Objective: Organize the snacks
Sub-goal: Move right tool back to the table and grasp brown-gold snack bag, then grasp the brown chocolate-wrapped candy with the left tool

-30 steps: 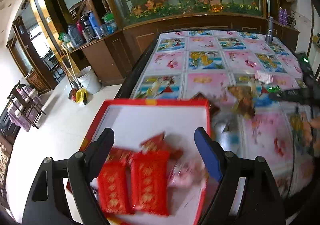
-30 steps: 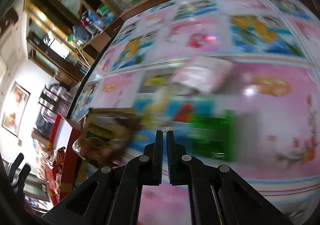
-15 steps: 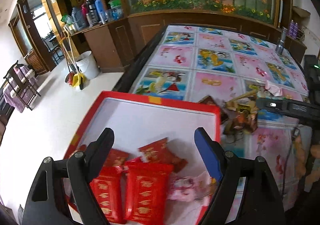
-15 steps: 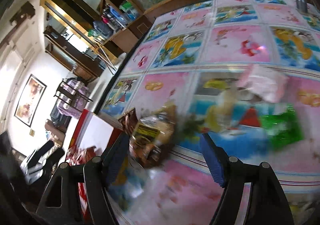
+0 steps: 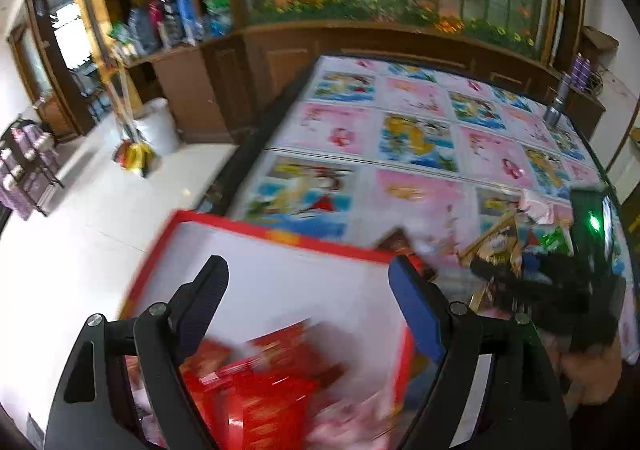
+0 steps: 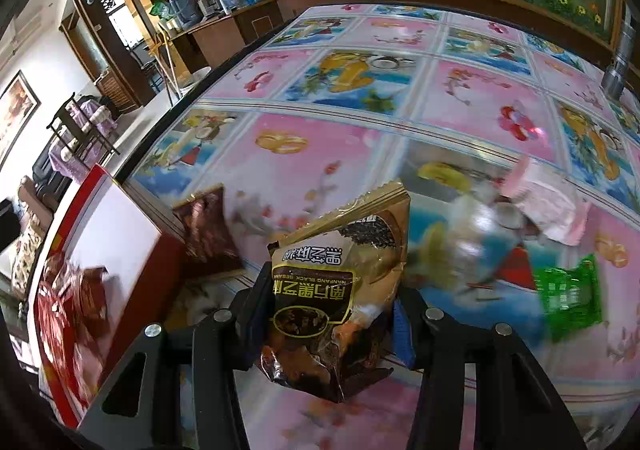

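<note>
A red-rimmed white box (image 5: 280, 274) sits at the table's near left edge and holds red snack packets (image 5: 264, 382) and a pink one. My left gripper (image 5: 308, 302) hangs open and empty above the box. My right gripper (image 6: 328, 306) has its fingers on both sides of a gold and brown black-sesame packet (image 6: 340, 290). The box also shows at the left of the right wrist view (image 6: 120, 234). A dark brown packet (image 6: 208, 234), a pink packet (image 6: 548, 205) and a green packet (image 6: 568, 298) lie on the table.
The table (image 6: 360, 137) has a glossy cartoon-patterned cover and a dark edge at the left. A metal flask (image 6: 618, 61) stands at the far right. Beyond it are a wooden cabinet with bottles and a white floor with a bucket (image 5: 158, 129).
My right gripper opened wide, moved in on the gold and brown packet, and now has its fingers against it. My left gripper stayed open over the box, with the view shifting slightly.
</note>
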The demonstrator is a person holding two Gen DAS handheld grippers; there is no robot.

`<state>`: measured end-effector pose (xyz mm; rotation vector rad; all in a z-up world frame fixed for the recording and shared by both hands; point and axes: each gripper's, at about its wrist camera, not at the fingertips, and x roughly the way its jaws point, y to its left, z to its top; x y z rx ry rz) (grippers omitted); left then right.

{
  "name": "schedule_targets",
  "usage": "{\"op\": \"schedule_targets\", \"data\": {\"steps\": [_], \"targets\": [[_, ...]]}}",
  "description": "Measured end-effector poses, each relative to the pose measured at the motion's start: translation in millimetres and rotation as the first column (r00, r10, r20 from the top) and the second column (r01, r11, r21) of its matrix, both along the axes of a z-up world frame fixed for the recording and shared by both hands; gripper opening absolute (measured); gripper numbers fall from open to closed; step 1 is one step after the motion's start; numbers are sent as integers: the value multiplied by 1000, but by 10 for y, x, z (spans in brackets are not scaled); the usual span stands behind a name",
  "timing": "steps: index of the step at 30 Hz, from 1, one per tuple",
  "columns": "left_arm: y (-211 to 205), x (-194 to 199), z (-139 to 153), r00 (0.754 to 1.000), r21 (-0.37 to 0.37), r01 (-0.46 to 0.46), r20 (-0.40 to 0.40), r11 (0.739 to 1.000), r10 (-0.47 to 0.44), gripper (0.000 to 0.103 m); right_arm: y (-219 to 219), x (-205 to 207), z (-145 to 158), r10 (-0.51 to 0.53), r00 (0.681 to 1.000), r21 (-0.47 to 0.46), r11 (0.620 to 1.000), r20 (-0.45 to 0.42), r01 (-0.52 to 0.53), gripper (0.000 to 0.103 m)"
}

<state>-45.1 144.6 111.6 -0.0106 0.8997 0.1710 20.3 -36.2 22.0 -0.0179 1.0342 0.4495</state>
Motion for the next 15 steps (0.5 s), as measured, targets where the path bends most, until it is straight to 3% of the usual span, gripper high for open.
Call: {"op": "schedule_targets", "data": {"steps": [3, 8, 15], "targets": [[-127, 433, -188, 993, -50, -25, -116, 998, 19, 83, -286, 0, 15, -4, 1000, 1, 1000, -4, 4, 51], [-227, 938, -459, 960, -166, -122, -269, 979, 74, 83, -793, -4, 19, -36, 999, 19, 999, -21, 36, 51], [-347, 1182, -740, 926, -103, -154, -361, 983, 107, 83, -1308, 5, 43, -86, 994, 60, 994, -69, 90, 52]]}}
